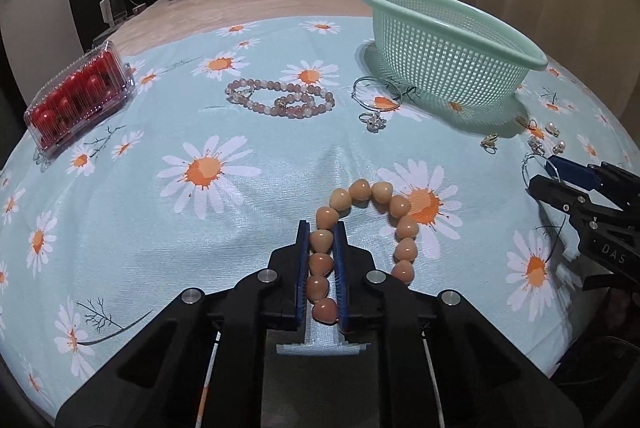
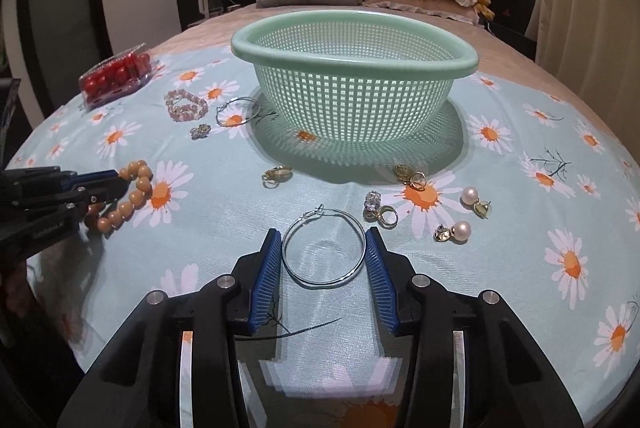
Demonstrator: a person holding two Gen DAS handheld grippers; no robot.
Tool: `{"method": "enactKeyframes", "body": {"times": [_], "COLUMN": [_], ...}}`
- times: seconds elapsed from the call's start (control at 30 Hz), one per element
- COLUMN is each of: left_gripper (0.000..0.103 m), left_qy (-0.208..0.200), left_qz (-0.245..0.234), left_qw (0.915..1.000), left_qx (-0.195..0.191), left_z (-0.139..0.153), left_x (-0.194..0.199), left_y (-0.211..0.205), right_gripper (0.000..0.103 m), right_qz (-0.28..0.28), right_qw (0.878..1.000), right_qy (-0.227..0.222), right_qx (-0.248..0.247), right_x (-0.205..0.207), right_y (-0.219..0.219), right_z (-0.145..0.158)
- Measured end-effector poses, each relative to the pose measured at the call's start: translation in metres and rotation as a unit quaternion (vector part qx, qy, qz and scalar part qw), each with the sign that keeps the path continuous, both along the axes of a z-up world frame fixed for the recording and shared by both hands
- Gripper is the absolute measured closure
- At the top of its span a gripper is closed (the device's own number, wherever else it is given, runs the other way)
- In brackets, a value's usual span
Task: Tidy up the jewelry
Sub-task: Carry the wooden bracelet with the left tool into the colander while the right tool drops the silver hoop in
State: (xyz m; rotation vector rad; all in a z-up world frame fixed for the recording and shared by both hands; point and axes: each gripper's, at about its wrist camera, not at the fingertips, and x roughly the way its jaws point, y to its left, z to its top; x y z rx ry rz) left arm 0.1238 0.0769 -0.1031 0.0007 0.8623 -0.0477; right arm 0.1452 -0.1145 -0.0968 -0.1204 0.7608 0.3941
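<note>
A bracelet of large orange beads [image 1: 400, 224] lies on the daisy-print cloth; my left gripper [image 1: 322, 228] is shut on one side of it, with several beads between the blue pads. It also shows in the right wrist view [image 2: 134, 195]. My right gripper [image 2: 323, 234] is open around a silver hoop earring [image 2: 324, 252] that lies flat between its fingers. A mint green basket [image 2: 356, 47] stands upright behind the hoop and looks empty.
A pink bead bracelet [image 1: 280, 97], a second silver hoop [image 1: 376, 91] and a crystal flower ring [image 1: 374, 121] lie left of the basket. Gold earrings [image 2: 410, 175], a ring [image 2: 386, 216] and two pearl earrings [image 2: 460, 230] lie near the hoop. A clear box of red beads [image 1: 76, 99] sits far left.
</note>
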Motion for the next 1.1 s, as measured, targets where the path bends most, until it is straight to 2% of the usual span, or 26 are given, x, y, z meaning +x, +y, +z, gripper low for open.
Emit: {"method": "enactKeyframes", "body": {"times": [0.23, 0.37, 0.6, 0.9, 1.1], "left_gripper": [0.091, 0.091, 0.091, 0.091, 0.091], "left_qy": [0.009, -0.004, -0.038, -0.101, -0.128], "left_qz": [-0.003, -0.013, -0.032, -0.059, -0.08], "left_qw": [0.9997, 0.9999, 0.9987, 0.9932, 0.9885], "left_qx": [-0.021, -0.006, -0.001, 0.001, -0.003], "left_z": [0.011, 0.033, 0.085, 0.155, 0.189], "left_x": [-0.008, -0.007, -0.003, 0.034, 0.07], "left_y": [-0.001, -0.006, -0.014, -0.028, -0.047], "right_gripper": [0.062, 0.062, 0.062, 0.062, 0.062], "right_qz": [0.025, 0.031, 0.029, 0.016, 0.004], "right_qw": [0.999, 0.999, 0.996, 0.991, 0.991], "right_qy": [-0.022, -0.038, -0.081, -0.127, -0.133], "right_qx": [-0.004, 0.005, 0.011, 0.022, 0.033], "right_x": [-0.015, -0.016, -0.007, 0.027, 0.055], "right_y": [-0.001, -0.008, -0.019, -0.021, -0.024], "right_z": [0.024, 0.043, 0.081, 0.123, 0.137]}}
